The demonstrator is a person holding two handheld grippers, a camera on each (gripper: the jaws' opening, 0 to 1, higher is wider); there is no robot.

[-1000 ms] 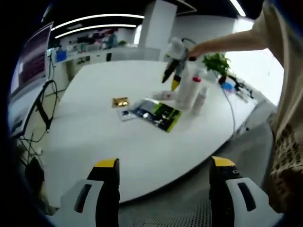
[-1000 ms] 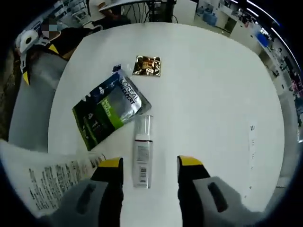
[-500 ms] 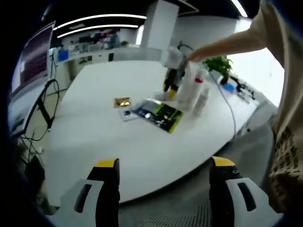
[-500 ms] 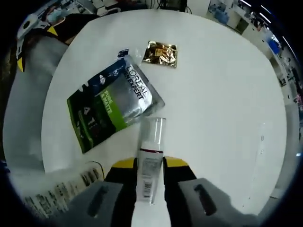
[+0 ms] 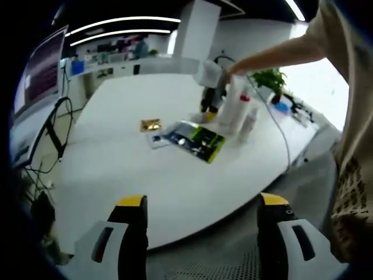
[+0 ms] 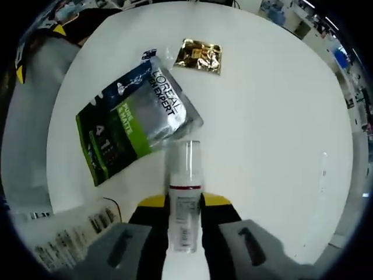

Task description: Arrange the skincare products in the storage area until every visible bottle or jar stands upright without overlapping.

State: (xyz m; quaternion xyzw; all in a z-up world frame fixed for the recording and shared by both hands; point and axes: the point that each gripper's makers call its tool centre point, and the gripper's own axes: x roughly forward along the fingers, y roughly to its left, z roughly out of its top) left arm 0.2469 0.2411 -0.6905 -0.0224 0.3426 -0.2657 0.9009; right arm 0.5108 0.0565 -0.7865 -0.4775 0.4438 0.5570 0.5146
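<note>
Right gripper: fingers closed on a slim bottle with a clear cap, lying on the white surface, cap touching the edge of a green and silver pouch. A gold sachet lies apart beyond the pouch. Left gripper: fingers open, holding nothing, off the near edge of the surface. Two white bottles stand upright at the far side.

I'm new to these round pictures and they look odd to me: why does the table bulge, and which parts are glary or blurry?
Left gripper view: the fisheye lens bows the white table; ceiling strip lights and the bright right side wash out, and the distant bottles look soft. Right gripper view: even light, legible print on the green pouch, blurred label at lower left, right gripper shut on the small bottle.
</note>
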